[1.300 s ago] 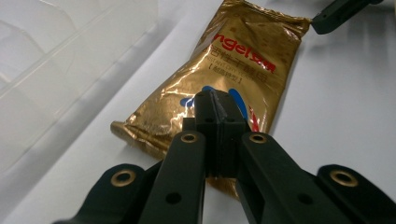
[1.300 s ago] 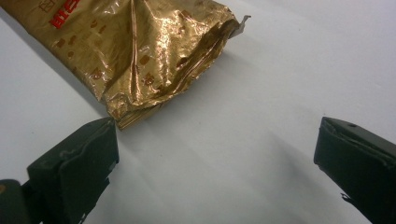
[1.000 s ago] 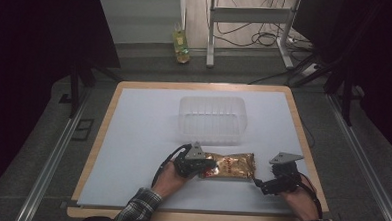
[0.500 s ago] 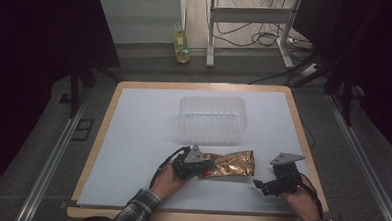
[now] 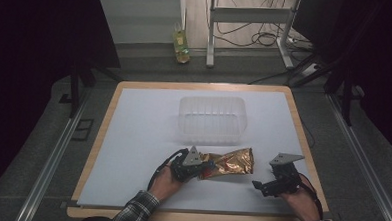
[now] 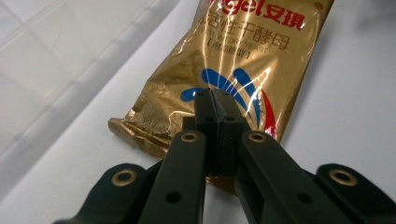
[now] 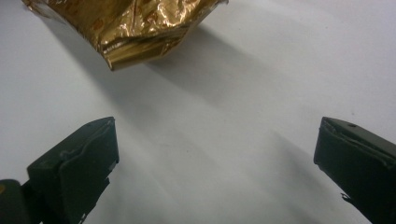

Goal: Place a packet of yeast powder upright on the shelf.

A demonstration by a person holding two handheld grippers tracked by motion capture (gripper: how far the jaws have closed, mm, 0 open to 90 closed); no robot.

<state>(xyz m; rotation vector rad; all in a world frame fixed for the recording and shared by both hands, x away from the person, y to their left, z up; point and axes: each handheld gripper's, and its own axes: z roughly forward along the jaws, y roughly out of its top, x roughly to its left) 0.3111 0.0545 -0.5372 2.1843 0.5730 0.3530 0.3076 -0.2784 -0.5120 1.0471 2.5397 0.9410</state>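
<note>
Clamped tight, my left gripper [image 6: 215, 100] pinches the near edge of the gold foil yeast packet [image 6: 233, 70]; in the left gripper view its two black jaws meet with no gap, and a fold of foil seems caught between their tips, though the contact itself is hidden behind the jaws. In the high view the left gripper [image 5: 201, 167] sits at the packet's [image 5: 230, 162] 9 o'clock end.

My right gripper [image 5: 261, 186] rests at about 4 o'clock from the packet, just off its far end and not touching it. Its jaws stand wide apart in the right gripper view, with bare white surface between them.

Seen from above, the packet lies on the white table sheet [image 5: 137, 138], near the front edge and just at 6 o'clock of the clear plastic container [image 5: 212, 118]. Its long axis runs roughly from 9 o'clock to 3 o'clock, with the 3 o'clock end tipped slightly toward 2. That free end looks lifted: in the right gripper view a crumpled foil corner [image 7: 140, 32] hangs over its own shadow.

The printed top of the packet is cut off by the upper border of the left gripper view, and the small text is hard to read. From the right gripper, most of the packet is out of frame.
</note>
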